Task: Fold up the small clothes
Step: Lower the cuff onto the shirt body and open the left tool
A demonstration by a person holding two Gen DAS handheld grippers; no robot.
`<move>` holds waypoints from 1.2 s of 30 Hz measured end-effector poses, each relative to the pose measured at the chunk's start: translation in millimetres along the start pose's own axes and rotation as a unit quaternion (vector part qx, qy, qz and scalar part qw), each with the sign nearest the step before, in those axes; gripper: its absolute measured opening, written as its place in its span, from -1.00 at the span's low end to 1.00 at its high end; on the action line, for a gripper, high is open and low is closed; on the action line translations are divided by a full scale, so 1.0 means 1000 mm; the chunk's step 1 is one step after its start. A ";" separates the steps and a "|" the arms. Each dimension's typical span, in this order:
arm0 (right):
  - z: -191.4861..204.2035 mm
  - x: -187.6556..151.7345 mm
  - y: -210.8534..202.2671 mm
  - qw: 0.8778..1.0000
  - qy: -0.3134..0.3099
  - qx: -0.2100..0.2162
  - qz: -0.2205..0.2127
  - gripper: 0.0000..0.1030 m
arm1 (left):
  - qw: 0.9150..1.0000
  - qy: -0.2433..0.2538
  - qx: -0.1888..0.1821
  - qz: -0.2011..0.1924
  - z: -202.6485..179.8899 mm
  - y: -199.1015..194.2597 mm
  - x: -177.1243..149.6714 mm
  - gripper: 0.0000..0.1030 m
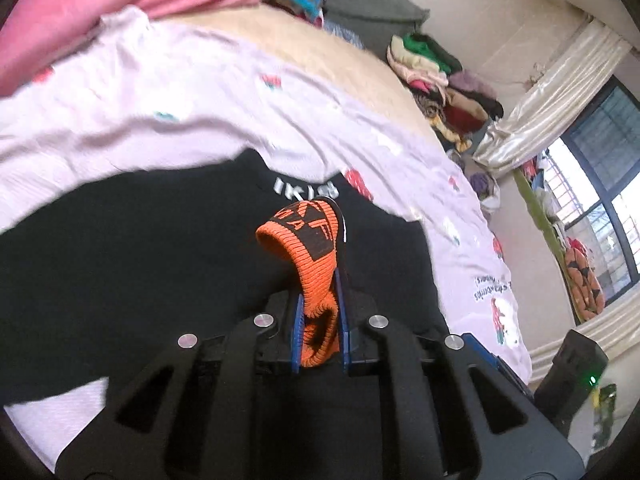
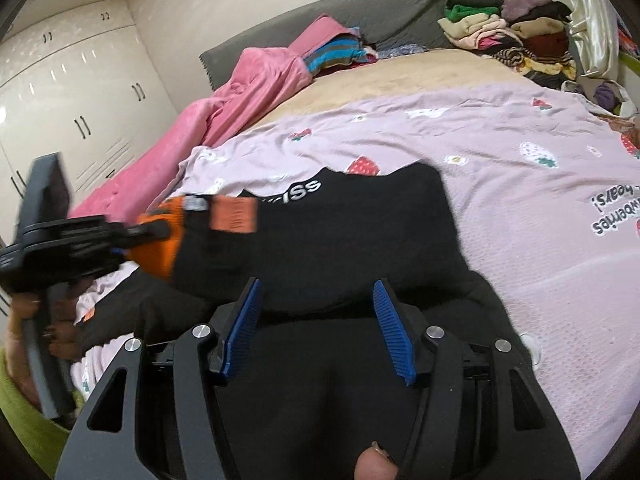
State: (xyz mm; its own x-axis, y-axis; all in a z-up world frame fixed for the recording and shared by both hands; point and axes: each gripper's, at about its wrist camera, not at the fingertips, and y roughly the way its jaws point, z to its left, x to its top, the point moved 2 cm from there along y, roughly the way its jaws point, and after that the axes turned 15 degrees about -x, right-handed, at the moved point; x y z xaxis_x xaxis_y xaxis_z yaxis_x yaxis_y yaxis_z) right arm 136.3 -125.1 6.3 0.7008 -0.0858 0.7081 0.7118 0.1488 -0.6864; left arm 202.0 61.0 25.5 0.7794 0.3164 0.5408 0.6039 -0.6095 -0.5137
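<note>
Pinching the orange ribbed cuff (image 1: 310, 256) of the black garment (image 1: 132, 264) between its blue pads, the left gripper (image 1: 320, 320) is clamped tight. At six o'clock on the lilac strawberry sheet (image 2: 500, 208) lies that garment; over it the right gripper (image 2: 316, 320) hangs, jaws half spread, gripping nothing.

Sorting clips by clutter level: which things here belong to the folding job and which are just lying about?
In the job:
- black garment with orange knitted cuff, spread on the lilac strawberry-print sheet
- left gripper, shut on the cuff
- right gripper, open over the black cloth

Lying about:
- pink blanket
- pile of mixed clothes
- grey headboard cushion
</note>
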 end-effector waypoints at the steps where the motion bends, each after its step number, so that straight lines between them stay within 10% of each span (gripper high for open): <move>1: -0.001 0.001 -0.001 1.000 -0.002 -0.003 -0.003 0.10 | 1.000 0.001 0.005 -0.002 0.002 -0.005 -0.001 -0.87; 27: 0.048 -0.015 0.092 0.983 -0.125 -0.098 0.094 0.11 | 0.987 0.001 0.146 0.064 0.071 0.009 -0.051 -0.61; 36: 0.067 -0.008 0.047 0.991 -0.119 -0.037 0.037 0.56 | 0.985 0.006 0.171 0.011 0.062 -0.048 -0.054 0.28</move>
State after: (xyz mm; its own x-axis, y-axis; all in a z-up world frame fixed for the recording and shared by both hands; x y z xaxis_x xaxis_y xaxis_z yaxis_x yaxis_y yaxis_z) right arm 161.1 -51.1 -20.2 0.7261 0.1595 0.6688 0.6670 0.0728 -0.7415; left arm 141.2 117.9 -20.8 0.7925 0.2963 0.5330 0.6089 -0.3348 -0.7192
